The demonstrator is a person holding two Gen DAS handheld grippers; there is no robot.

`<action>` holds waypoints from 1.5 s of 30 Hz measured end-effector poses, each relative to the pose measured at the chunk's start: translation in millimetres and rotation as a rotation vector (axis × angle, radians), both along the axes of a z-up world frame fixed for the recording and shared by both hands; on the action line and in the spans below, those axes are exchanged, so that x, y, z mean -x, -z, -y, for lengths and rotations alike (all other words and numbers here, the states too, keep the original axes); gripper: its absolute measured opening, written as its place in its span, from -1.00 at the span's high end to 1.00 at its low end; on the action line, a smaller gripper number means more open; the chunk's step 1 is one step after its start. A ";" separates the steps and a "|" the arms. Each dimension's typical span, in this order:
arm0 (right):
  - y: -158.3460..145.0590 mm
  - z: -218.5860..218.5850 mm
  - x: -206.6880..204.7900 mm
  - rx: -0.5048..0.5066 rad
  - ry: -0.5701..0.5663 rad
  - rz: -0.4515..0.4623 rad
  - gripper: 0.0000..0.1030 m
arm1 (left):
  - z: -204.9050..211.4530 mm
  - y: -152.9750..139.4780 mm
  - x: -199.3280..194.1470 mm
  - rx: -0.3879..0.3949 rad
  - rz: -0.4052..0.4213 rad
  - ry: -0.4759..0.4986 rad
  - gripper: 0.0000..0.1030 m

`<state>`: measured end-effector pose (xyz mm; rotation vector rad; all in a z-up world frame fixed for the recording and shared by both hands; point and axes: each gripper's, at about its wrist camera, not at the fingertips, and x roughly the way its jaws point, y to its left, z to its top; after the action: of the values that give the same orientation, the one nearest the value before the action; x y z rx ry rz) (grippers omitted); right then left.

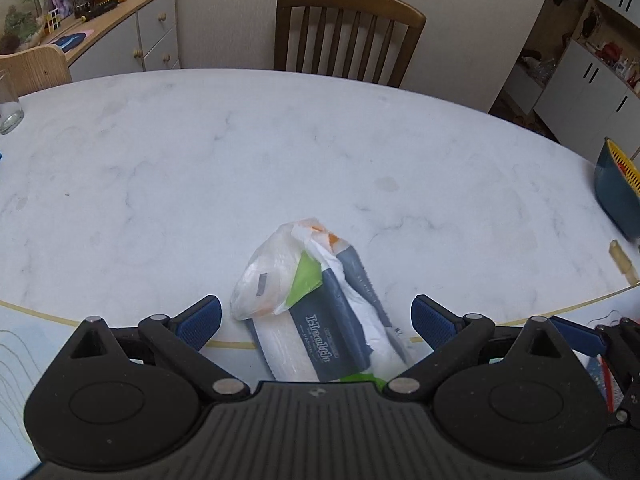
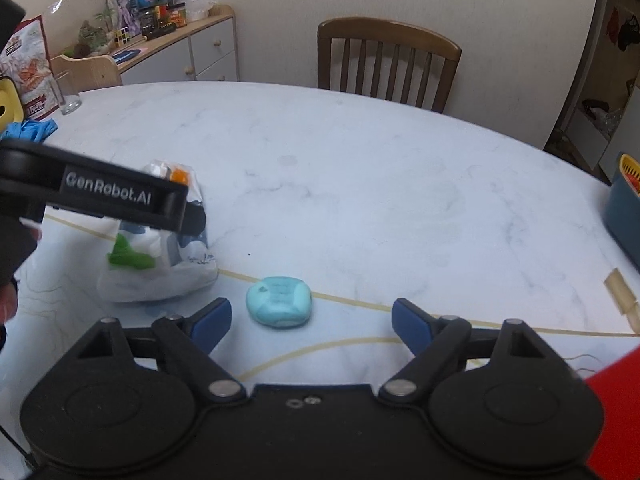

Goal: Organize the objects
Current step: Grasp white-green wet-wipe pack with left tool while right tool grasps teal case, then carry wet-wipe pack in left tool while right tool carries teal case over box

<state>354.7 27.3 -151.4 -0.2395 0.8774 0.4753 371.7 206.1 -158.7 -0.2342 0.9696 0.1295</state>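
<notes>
Organizing appears barely begun. The left gripper (image 1: 316,316) stands wide open above the tissue pack (image 1: 316,320), which lies in a loose plastic bag at the near table (image 1: 280,152) edge; nothing is gripped. The right gripper (image 2: 312,320) is open and empty, just short of the teal case (image 2: 279,301). A blue-and-yellow basket (image 2: 624,208) sits at the far right, a glass (image 2: 68,96) far left. The path is unobstructed.

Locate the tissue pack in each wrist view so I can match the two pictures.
Left wrist: tissue pack at bottom centre, between the open left gripper fingers, not pinched.
Right wrist: tissue pack at left of centre, partly behind the left gripper's body.
Shared landmark: wooden chair beyond the table's far edge.
</notes>
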 end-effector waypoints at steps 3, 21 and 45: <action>5.1 -4.5 -1.2 -0.003 -0.012 0.007 -0.54 | -0.7 5.9 -1.1 0.000 -0.008 -0.007 -0.98; 10.3 -17.9 4.1 -0.007 -0.040 0.018 0.12 | 6.2 3.9 7.5 -0.020 0.044 0.027 -0.07; -43.1 10.1 53.9 -0.030 -0.029 0.027 0.29 | 36.1 -56.4 56.5 0.023 0.071 0.128 0.13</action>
<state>300.9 17.2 -108.3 -0.2307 0.8407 0.5104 315.3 170.0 -102.3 -0.1954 0.9136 -0.0071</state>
